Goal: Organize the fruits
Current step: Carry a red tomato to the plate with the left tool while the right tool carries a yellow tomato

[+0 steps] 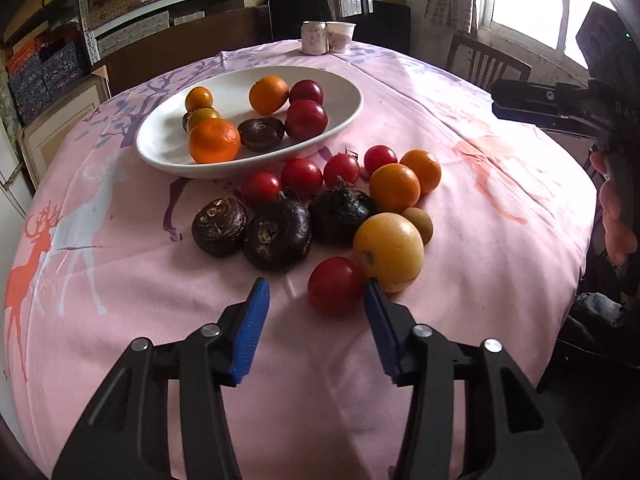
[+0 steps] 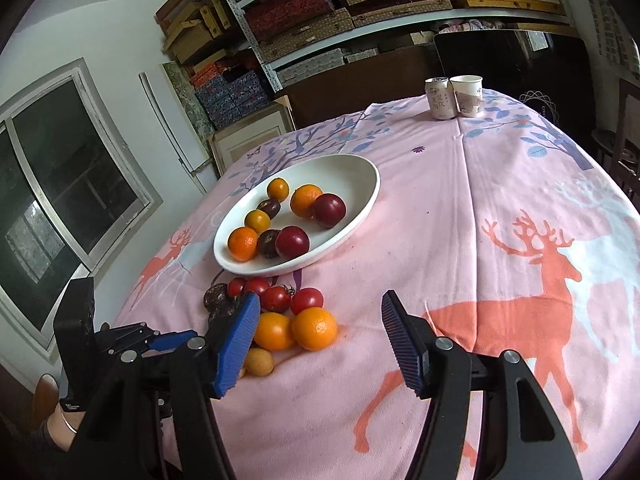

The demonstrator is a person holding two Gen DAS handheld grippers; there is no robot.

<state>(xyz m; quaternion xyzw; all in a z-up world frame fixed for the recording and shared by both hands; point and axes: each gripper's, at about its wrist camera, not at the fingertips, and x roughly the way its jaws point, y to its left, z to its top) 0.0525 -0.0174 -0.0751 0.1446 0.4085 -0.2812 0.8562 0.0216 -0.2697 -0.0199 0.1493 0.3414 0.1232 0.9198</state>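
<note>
A white oval bowl (image 1: 224, 80) (image 2: 344, 176) holds oranges, dark red plums and dark brown round fruits. On the pink cloth in front of it lie several red tomatoes, three dark brown fruits (image 1: 276, 236), two oranges (image 1: 394, 188) (image 2: 314, 328), a large yellow fruit (image 1: 388, 252) and a small tan one (image 1: 418, 220). My left gripper (image 1: 316, 286) is open low over the cloth. The nearest tomato (image 1: 336, 284) lies against its right fingertip, well apart from the left pad. My right gripper (image 2: 320, 299) stands open and empty, just short of the oranges.
A drink can (image 1: 314, 38) (image 2: 440, 98) and a paper cup (image 1: 340, 36) (image 2: 468, 94) stand at the table's far edge. A wooden chair (image 1: 488, 64) is beyond the right side. Shelves of boxes fill the back wall. A person's hand (image 1: 616, 216) grips the right tool.
</note>
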